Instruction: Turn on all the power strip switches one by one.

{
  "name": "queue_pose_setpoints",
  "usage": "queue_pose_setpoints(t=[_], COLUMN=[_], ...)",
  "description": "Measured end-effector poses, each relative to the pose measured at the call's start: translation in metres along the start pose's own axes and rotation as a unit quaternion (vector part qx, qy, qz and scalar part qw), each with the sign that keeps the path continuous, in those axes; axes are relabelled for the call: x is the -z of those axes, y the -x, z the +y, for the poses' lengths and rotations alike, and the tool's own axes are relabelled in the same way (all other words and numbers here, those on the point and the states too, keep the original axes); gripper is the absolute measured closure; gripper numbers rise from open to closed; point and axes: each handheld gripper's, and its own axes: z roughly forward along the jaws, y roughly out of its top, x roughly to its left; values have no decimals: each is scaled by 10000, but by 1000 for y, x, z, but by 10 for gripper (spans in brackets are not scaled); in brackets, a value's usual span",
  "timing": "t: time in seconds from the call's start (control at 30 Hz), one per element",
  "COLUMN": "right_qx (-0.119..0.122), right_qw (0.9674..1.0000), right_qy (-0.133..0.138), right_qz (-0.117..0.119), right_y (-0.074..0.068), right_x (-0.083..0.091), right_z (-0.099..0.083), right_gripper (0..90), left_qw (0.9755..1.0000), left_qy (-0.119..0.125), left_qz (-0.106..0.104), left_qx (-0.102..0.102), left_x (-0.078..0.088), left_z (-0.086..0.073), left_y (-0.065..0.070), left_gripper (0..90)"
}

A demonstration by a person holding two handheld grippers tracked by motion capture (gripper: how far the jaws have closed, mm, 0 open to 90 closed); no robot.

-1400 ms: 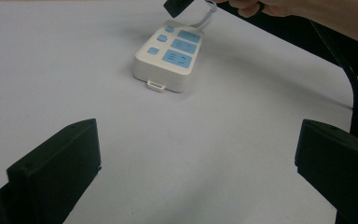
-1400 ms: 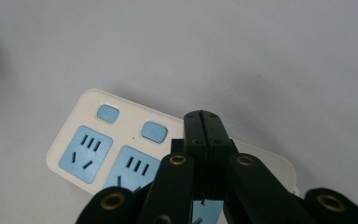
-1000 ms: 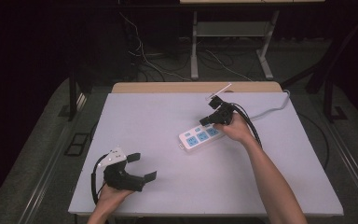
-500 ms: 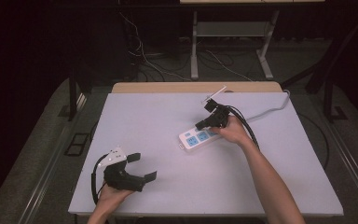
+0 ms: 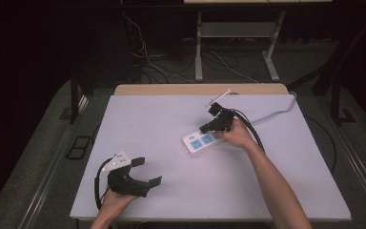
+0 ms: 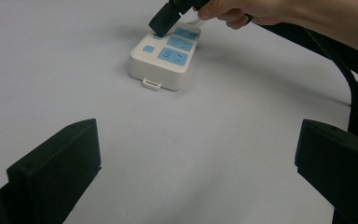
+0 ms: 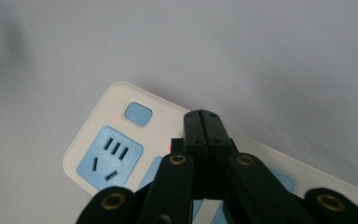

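We find the power strip [image 5: 201, 141] lying flat near the middle of the table [image 5: 171, 114]. The right gripper [image 5: 204, 128], jaws clenched empty, hovers over its blue sockets. The left gripper [image 5: 146, 171] rests near the table's front left, jaws released.

Right tool [image 7: 204, 122] pinched (empty), left tool [image 5: 147, 171] agape — resting

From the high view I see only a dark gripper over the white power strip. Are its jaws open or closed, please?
Observer: Closed. In the right gripper view the right gripper has its jaws pressed together, with nothing between them.
Operator: Where is its tip?
Observer: Over the power strip, just beside the small blue button.
Operator: And the other gripper?
Observer: The left gripper is open, far from the strip, above the bare table.
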Motion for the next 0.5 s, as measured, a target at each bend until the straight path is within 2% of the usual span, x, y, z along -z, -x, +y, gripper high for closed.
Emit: queue_pose_setpoints(t=[0.2,0.37,0.5], right_qx=[73,9,63], right_qw=[9999,10000,9999], right_qy=[-33,83,67], right_qz=[-119,-25,-83], right_y=[-3,0,-2], right_x=[-1,-1,0], right_z=[0,-3,-2], right_gripper=[900,900,900], left_qw=[10000,10000,10000], left_qy=[-2,1,0], left_qz=[2,3,7], left_qx=[-13,-10,19], left_x=[0,0,0], left_z=[0,0,0], left_y=[1,0,-2], left_gripper=[0,0,0])
